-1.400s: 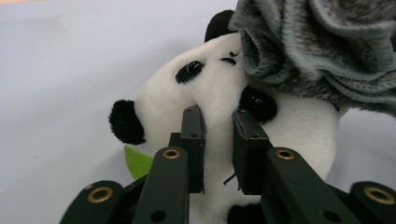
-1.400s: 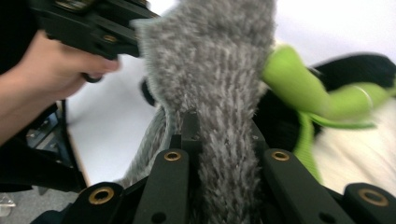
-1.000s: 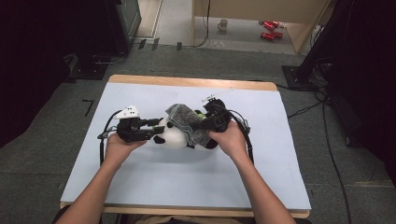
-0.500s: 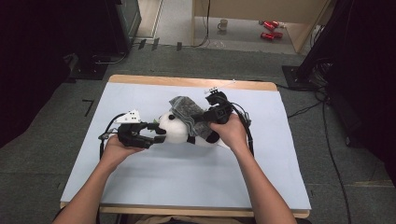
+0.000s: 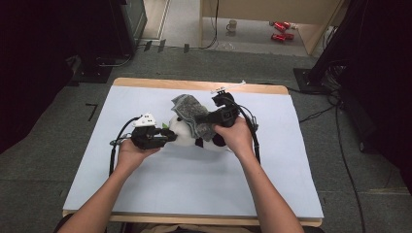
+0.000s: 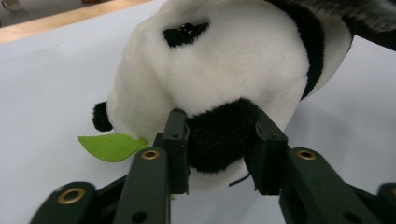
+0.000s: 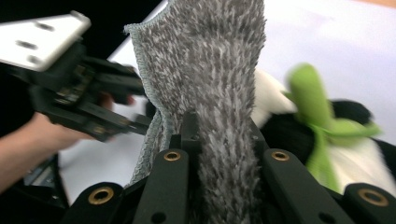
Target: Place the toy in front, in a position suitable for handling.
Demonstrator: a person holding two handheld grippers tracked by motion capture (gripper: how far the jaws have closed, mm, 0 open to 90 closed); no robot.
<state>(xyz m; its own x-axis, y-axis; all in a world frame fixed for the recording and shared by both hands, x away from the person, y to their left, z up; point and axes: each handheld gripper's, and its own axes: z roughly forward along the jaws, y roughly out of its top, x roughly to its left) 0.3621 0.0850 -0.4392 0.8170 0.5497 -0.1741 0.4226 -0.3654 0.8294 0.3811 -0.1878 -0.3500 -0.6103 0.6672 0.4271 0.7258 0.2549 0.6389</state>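
- Since the earlier frames, the left hand-held gripper (image 5: 167, 137) has edged in toward the panda plush toy (image 5: 187, 134), and its jaws have just been closing, with the toy's black ear (image 6: 223, 135) between them
- Left hand-held gripper: in the left gripper view its two jaws sit on either side of that black ear and press into its fur, so it is clamped on the toy; the white head with one black eye patch rises just beyond the jaw tips, and a green leaf (image 6: 111, 146) sticks out just left of the left jaw
- Right hand-held gripper (image 5: 210, 118): its jaws are drawn together on a grey cloth (image 7: 210, 70), which stands up between them in the right gripper view; the toy's white and black fur and a blurred green piece lie just to the right of the jaws
- Both toy and cloth are at the middle of the light blue counter (image 5: 194, 184), between the two hand-held grippers, the cloth draped over the toy on the side of the right one
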